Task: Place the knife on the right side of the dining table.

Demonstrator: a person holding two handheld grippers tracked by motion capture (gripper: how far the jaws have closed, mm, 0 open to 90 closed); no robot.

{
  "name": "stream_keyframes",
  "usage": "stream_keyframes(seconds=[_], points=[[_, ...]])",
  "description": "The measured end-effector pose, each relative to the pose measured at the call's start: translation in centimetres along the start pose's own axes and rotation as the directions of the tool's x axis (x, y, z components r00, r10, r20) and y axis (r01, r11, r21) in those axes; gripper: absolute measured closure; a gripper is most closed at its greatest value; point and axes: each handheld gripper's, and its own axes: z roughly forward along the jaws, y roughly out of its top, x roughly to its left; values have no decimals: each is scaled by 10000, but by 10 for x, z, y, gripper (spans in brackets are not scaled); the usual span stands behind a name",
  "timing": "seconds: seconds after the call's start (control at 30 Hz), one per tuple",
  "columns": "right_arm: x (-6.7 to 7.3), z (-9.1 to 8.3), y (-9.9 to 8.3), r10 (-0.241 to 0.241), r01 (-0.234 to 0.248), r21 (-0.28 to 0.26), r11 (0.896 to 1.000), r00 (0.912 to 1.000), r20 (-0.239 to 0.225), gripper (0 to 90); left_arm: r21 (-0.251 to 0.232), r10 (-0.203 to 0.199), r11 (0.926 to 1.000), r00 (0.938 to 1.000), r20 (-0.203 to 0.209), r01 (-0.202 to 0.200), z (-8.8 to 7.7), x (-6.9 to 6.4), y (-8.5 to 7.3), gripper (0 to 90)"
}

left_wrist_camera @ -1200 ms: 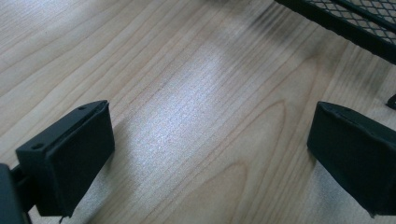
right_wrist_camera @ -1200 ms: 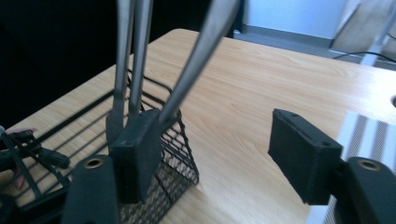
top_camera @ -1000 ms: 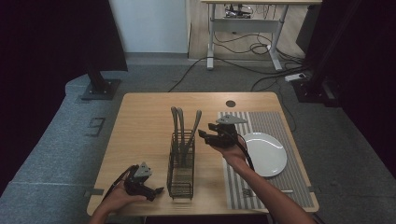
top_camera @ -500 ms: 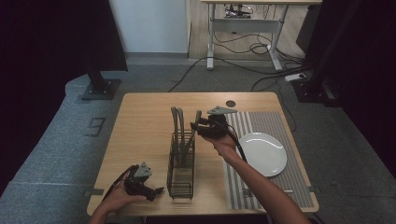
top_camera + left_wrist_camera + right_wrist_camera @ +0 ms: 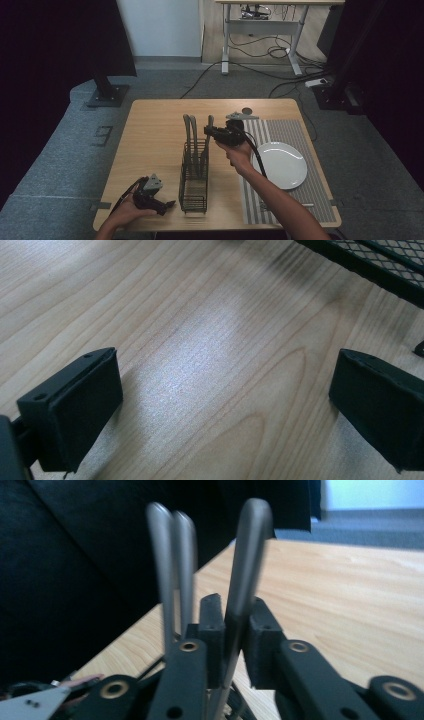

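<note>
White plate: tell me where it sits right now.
In the high view, the white plate lies on the striped placemat at the table's right side, right of the black wire rack.

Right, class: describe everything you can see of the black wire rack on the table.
The wire rack is a narrow black mesh basket, upright on the wooden table left of the striped mat. Three grey utensil handles stand in its far end. The right gripper is closed on one handle. Its near end looks empty.
</note>
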Motion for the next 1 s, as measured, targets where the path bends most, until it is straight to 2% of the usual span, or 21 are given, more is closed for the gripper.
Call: stream_keyframes(seconds=[0.2, 0.33, 0.37, 0.43, 0.47, 0.6, 0.77, 0.9, 1.0], points=[[6, -15, 9, -330, 330, -167, 9993, 9995, -25, 825, 26, 24, 10000, 10000, 10, -24, 0, 0, 0, 5], [6, -30, 15, -225, 215, -665, 9976, 9996, -141, 826, 26, 23, 10000, 10000, 6, -23, 0, 0, 0, 5], [8, -39, 18, -328, 311, -1057, 9939, 9994, -138, 826, 26, 25, 10000, 10000, 5, -25, 0, 0, 0, 5], [9, -43, 20, -390, 368, -1204, 9920, 9991, -159, 826, 27, 26, 10000, 10000, 7, -26, 0, 0, 0, 5], [11, -52, 23, -468, 432, -1411, 9891, 9987, -223, 827, 12, 6, 10000, 10000, 6, -6, 0, 0, 0, 5], [13, -62, 28, -489, 430, -1615, 9859, 9983, -328, 827, 7, 3, 10000, 10000, 13, -3, 0, 0, 0, 5], [14, -80, 37, -480, 386, -2124, 9764, 9981, -391, 827, -12, 18, 10000, 10000, 22, -18, 0, 0, 0, 7], [14, -95, 44, -491, 370, -2654, 9634, 9980, -388, 828, -21, 17, 10000, 10000, 15, -17, 0, 0, 0, 7], [13, -106, 48, -558, 487, -2999, 9527, 9983, -150, 828, -19, 18, 10000, 10000, 16, -18, 0, 0, 0, 7]])
